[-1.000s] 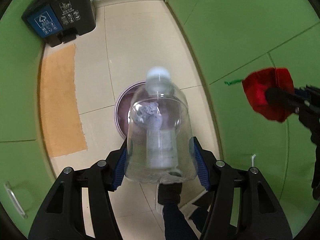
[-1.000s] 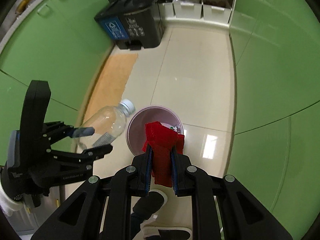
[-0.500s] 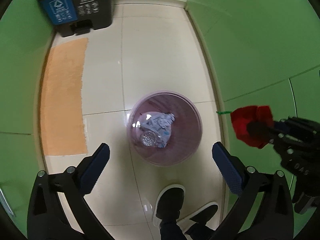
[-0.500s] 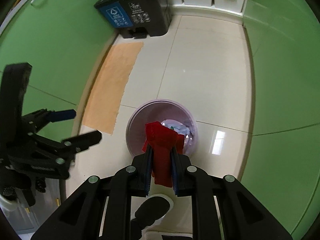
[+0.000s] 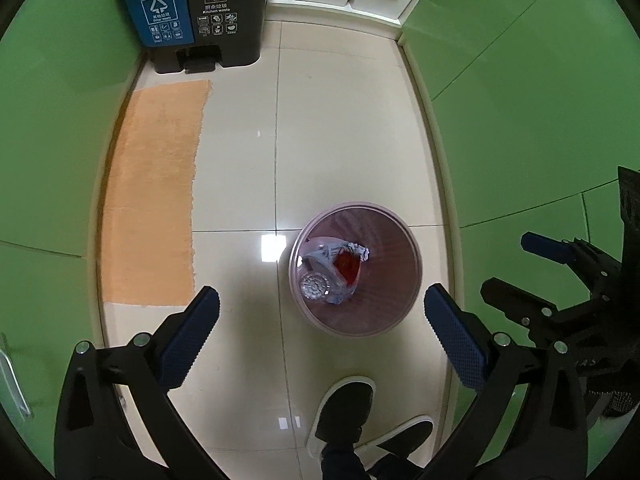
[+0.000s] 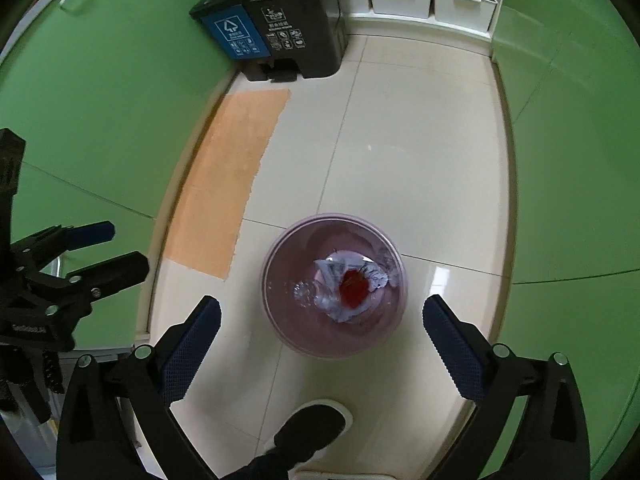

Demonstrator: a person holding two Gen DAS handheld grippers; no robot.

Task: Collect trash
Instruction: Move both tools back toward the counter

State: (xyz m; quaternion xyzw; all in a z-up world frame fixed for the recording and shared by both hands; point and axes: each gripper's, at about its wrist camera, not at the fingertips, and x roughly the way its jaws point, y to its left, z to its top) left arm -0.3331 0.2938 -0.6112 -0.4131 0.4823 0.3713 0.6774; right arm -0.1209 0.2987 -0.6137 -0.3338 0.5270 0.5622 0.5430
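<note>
Left tool (image 5: 320, 312) and right tool (image 6: 322, 316) above the round bin (image 6: 276, 320) on the floor. Both stand wide and empty, the right jaws opening. The clear bottle (image 5: 316, 286) and red wad (image 6: 354, 282), gripped a second earlier, now lie inside the bin on crumpled paper (image 5: 356, 246).

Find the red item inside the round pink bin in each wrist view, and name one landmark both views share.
Left wrist view: the red item lies in the pink bin, right of centre.
Right wrist view: red item in the bin, centre, slightly below middle.
Shared landmark: the orange mat.
</note>
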